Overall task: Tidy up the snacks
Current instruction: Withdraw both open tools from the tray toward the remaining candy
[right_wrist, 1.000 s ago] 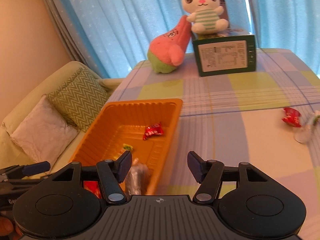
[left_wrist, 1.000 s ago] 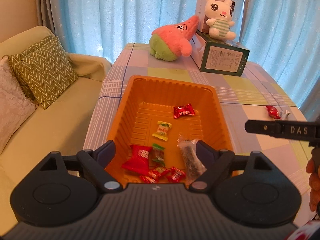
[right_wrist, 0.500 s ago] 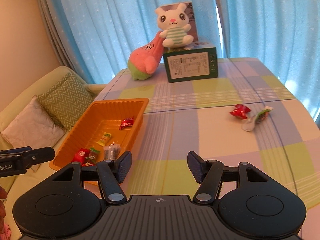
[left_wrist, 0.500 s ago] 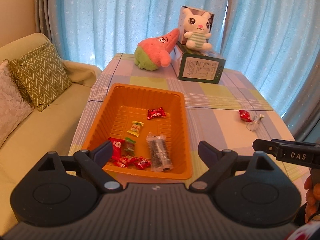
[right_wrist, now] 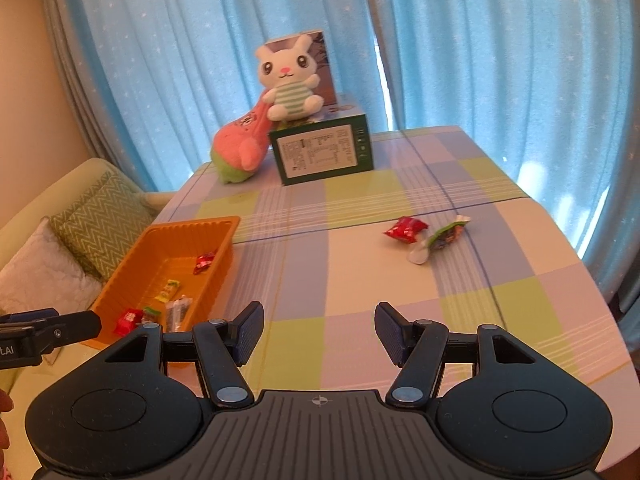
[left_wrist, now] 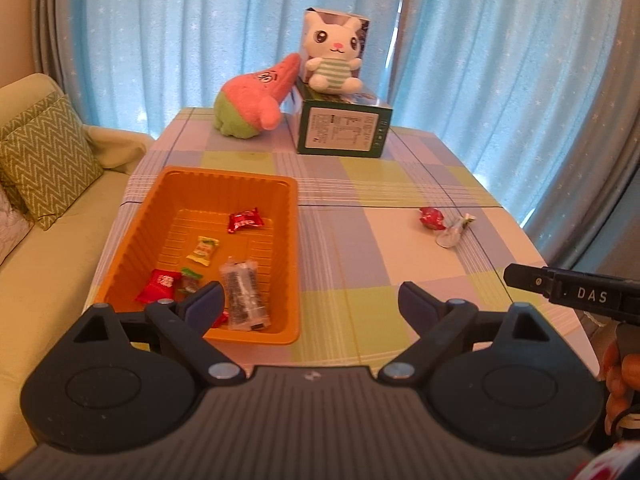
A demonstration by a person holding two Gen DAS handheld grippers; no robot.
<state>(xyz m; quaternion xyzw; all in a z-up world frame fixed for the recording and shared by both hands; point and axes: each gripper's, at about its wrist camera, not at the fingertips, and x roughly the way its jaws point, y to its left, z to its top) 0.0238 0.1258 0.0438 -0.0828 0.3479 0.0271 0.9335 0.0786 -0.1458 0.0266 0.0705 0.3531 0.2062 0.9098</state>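
An orange tray sits at the table's left side and holds several wrapped snacks, among them a red packet, a yellow candy and a clear dark bar. A red candy and a green-and-clear wrapper lie together on the table's right side. My left gripper is open and empty above the tray's near right corner. My right gripper is open and empty over the near table, well short of the two loose snacks.
A pink and green plush and a green box with a white bunny plush on it stand at the table's far end. A sofa with cushions is left of the table. Blue curtains hang behind.
Both grippers have pulled back and risen from the tray, so more of the table shows. The left one shifted right off the tray. Both stay open and empty.
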